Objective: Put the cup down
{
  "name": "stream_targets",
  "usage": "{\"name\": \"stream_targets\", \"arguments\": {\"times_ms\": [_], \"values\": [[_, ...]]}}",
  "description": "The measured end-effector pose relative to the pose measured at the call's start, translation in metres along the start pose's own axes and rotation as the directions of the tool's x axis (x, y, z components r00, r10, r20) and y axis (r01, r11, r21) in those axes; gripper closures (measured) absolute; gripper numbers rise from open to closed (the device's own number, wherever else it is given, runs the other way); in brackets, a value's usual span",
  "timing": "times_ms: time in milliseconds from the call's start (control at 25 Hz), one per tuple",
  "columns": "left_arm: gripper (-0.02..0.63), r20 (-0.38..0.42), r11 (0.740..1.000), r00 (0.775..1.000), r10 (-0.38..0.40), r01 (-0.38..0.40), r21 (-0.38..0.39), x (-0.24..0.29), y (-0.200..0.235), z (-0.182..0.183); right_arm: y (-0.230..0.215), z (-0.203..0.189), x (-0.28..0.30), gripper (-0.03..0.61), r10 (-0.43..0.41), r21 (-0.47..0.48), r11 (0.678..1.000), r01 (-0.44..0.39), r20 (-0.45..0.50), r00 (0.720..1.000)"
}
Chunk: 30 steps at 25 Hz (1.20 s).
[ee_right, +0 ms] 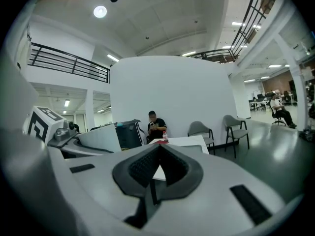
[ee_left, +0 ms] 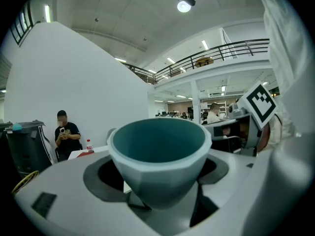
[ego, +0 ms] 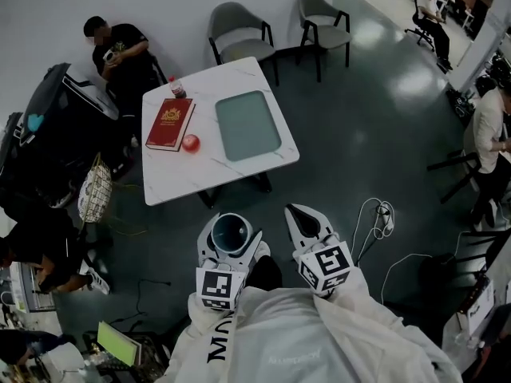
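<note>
1. Left gripper view: the teal cup (ee_left: 157,154) is gripped upright between the left gripper's (ee_left: 157,181) jaws.
2. The right gripper (ee_right: 157,159) is seen closed, with nothing held.
3. The cup is held near the person, short of the white table (ego: 184,174).

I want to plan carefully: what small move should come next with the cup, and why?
Probably carry the cup forward to the white table: the left hand-held gripper holds it upright, well short of the table.
</note>
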<state>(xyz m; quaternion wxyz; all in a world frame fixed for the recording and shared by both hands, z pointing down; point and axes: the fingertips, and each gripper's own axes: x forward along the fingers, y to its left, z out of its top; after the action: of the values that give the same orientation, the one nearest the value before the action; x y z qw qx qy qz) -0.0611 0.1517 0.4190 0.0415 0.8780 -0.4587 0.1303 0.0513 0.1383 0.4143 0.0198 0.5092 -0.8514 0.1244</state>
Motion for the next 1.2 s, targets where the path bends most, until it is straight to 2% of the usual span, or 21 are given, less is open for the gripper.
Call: {"name": "stream_targets", "arguments": {"times_ms": [320,680,1200], "values": [[0.215,0.003,1.0,1.0,-0.027,0.027,0.01,0.049,0.055,0.012,-0.014,-0.001,0.069,0.574,-0.01,0.016,1.0,0.011,-0.038,0.999],[0.215,0.006,0.999,0.999,-0.042,0.042,0.003,0.079,0.112,0.014,-0.013,0.005,0.135,0.574,-0.018,0.006,1.0,0.019,-0.059,0.998],[0.215,0.022,0.996,0.996,-0.092,0.092,-0.003,0.11,0.155,0.015,-0.018,0.011,0.182,0.574,-0.073,-0.012,0.997,0.072,-0.075,0.995]]}}
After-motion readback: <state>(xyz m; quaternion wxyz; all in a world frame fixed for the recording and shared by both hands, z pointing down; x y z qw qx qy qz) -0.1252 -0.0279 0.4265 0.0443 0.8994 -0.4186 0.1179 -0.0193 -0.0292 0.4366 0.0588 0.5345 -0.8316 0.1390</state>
